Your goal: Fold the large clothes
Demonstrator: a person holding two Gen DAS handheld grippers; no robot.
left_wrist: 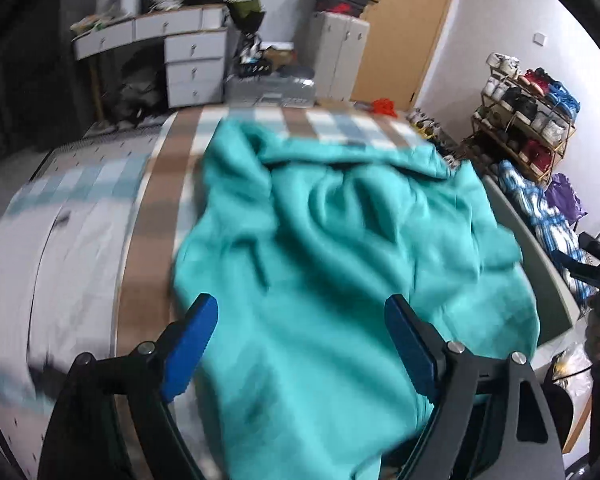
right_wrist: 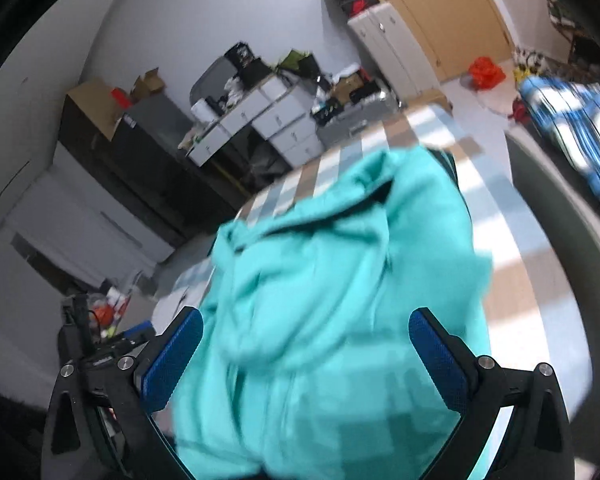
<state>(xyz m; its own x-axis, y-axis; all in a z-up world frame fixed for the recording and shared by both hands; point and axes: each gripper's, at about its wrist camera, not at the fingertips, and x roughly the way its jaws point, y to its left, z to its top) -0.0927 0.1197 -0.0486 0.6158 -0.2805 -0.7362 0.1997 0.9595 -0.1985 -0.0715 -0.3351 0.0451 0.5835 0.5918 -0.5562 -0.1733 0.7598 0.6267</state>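
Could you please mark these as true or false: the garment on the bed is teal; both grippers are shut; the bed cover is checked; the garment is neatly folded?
1. The garment on the bed is teal. True.
2. Both grippers are shut. False: the left gripper and the right gripper both stand open, pads clear of the cloth.
3. The bed cover is checked. True.
4. The garment is neatly folded. False: it lies rumpled.
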